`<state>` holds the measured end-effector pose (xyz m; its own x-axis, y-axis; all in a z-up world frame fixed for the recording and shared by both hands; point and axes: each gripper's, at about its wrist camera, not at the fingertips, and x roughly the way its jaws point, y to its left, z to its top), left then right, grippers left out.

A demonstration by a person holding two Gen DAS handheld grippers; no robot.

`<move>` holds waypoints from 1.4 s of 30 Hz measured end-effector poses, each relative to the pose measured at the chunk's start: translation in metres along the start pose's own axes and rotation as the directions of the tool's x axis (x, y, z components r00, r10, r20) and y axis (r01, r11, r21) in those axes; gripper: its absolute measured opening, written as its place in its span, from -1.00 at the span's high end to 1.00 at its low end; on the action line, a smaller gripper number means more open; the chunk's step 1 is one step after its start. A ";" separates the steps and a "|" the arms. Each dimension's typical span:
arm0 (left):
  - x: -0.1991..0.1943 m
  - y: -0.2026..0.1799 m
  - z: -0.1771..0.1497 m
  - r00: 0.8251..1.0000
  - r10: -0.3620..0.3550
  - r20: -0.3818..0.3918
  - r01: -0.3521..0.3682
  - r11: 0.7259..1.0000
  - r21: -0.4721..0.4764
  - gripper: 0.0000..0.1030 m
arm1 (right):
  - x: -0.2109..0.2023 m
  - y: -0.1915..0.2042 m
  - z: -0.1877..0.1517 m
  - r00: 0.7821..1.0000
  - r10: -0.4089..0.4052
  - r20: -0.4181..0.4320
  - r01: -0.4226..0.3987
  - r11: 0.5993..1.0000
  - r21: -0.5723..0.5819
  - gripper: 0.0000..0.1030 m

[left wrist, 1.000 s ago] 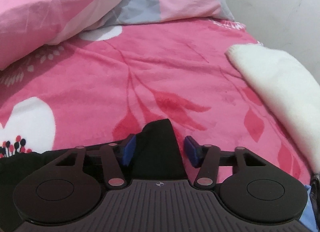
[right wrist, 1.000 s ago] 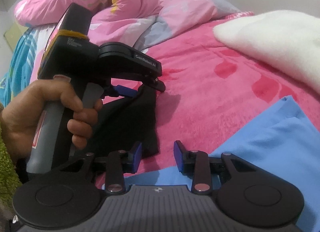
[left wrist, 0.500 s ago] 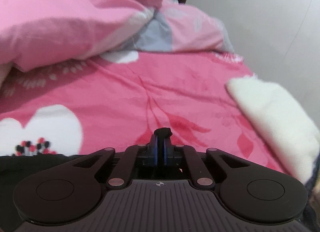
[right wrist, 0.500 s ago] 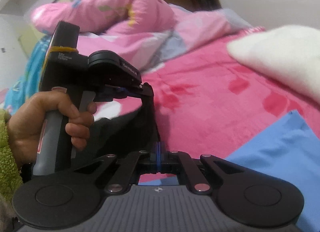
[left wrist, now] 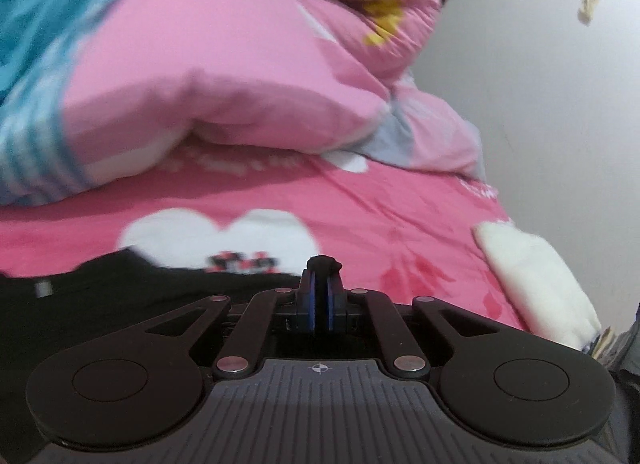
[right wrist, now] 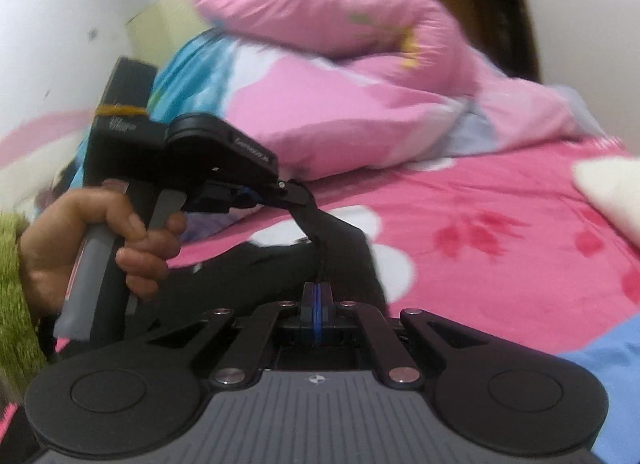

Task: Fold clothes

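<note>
Both tongs clamped on the black garment [right wrist: 280,264]: left tongs [left wrist: 319,296] pinch a nub of its edge, right tongs [right wrist: 316,304] an adjacent edge. Garment hangs lifted above the pink bed [right wrist: 500,232], beside the blue cloth [right wrist: 608,348]. Judgement: keep the held edge taut and level before laying down, so no creases set.
</note>
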<state>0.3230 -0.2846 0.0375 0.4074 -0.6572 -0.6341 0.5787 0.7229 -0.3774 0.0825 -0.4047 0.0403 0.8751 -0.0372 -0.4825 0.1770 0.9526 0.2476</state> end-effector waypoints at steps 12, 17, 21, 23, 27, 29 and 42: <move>-0.020 0.098 -0.038 1.000 0.021 -0.019 -0.022 0.997 -0.080 0.92 | 0.049 0.084 -0.036 0.988 -0.010 -0.153 -0.027 0.971 -0.236 1.00; -0.020 0.120 -0.049 0.999 0.029 -0.026 -0.032 0.993 -0.115 0.90 | 0.061 0.084 -0.047 0.975 0.003 -0.222 -0.051 0.976 -0.212 0.99; -0.027 0.129 -0.051 1.000 0.018 -0.012 -0.019 0.990 -0.142 0.86 | 0.054 0.079 -0.049 0.970 0.051 -0.236 -0.091 0.982 -0.163 0.94; -0.029 0.126 -0.048 1.000 -0.001 -0.015 -0.001 0.991 -0.135 0.84 | 0.047 0.074 -0.050 0.974 0.051 -0.223 -0.086 0.985 -0.149 0.91; -0.020 0.113 -0.042 0.998 -0.033 -0.056 0.027 0.993 -0.115 0.45 | 0.033 0.064 -0.050 0.980 0.051 -0.195 -0.075 0.990 -0.122 0.83; -0.007 0.104 -0.041 0.996 -0.033 -0.088 0.024 0.994 -0.106 0.36 | 0.027 0.059 -0.051 0.982 0.050 -0.180 -0.071 0.991 -0.112 0.82; 0.013 0.075 -0.043 0.992 0.108 -0.058 -0.106 0.994 0.035 0.95 | 0.041 0.035 -0.065 0.988 0.081 -0.130 -0.088 0.995 -0.049 0.52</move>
<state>0.3417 -0.2295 -0.0280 0.4257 -0.5617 -0.7094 0.5568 0.7806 -0.2840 0.0950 -0.3528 -0.0256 0.8205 0.0797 -0.5661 0.0769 0.9659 0.2473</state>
